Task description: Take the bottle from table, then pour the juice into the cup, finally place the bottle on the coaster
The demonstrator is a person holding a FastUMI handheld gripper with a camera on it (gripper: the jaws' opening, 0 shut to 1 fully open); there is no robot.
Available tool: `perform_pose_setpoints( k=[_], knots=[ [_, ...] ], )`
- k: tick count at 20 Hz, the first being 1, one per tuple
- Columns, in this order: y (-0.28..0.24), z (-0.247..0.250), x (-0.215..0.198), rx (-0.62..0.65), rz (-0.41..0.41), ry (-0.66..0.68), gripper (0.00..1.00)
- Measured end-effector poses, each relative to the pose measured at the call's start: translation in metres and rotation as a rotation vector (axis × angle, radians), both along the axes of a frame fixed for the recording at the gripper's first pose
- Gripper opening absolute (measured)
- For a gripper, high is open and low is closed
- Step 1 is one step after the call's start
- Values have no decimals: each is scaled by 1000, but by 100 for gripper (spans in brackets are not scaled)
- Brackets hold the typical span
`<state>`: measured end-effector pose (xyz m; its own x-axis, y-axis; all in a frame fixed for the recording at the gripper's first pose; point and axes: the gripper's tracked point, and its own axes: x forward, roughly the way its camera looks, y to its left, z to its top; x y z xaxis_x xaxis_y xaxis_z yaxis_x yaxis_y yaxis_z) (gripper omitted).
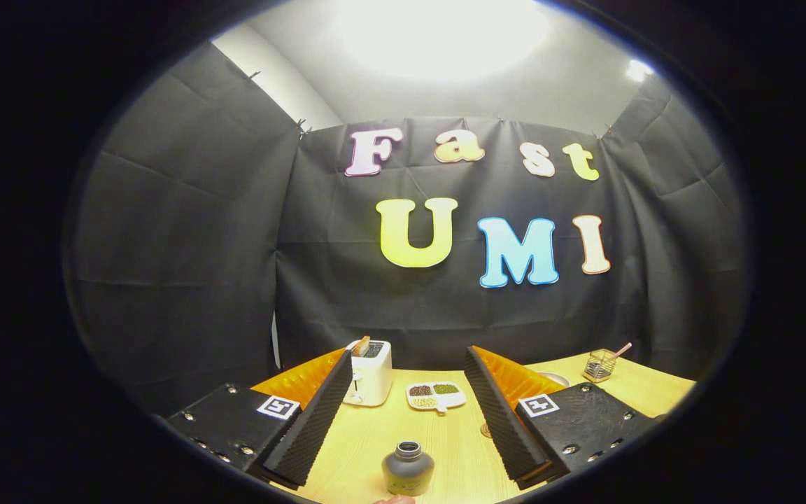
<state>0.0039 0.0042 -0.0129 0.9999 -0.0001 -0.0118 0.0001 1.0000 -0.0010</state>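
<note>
- Claw (403,420) fingers spread wide apart, gripping nothing
- bottle (408,467) upright on worktop (445,448), between the fingers, near their base, neck up
- toaster (369,372) and snack dish (435,396) beyond

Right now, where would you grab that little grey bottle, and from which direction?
Probably around its rounded body, below the narrow neck. The bottle stands upright on the table, between the open gripper's fingers, so moving straight forward and low should bring one finger to each side.
</note>
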Motion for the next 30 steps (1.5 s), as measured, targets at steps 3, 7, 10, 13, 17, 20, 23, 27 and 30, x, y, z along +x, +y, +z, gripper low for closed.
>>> perform_pose_setpoints(
  k=[3, 7, 10, 13, 17, 20, 23, 27, 30],
  knots=[
    [-1, -5, 2, 6, -9, 2, 98],
    [2, -16, 4, 8, -8, 9, 99],
    [3, -25, 5, 0, -15, 15, 99],
    [2, -41, 3, -15, -30, 41, 99],
    [0, -63, -1, 7, -52, 68, 99],
    [-1, -84, -5, 17, -69, 97, 99],
    [-6, -110, -8, 7, -89, 149, 99],
    [-11, -140, -8, -5, -93, 197, 99],
    [-13, -166, -7, 9, -88, 236, 99]
  ],
)
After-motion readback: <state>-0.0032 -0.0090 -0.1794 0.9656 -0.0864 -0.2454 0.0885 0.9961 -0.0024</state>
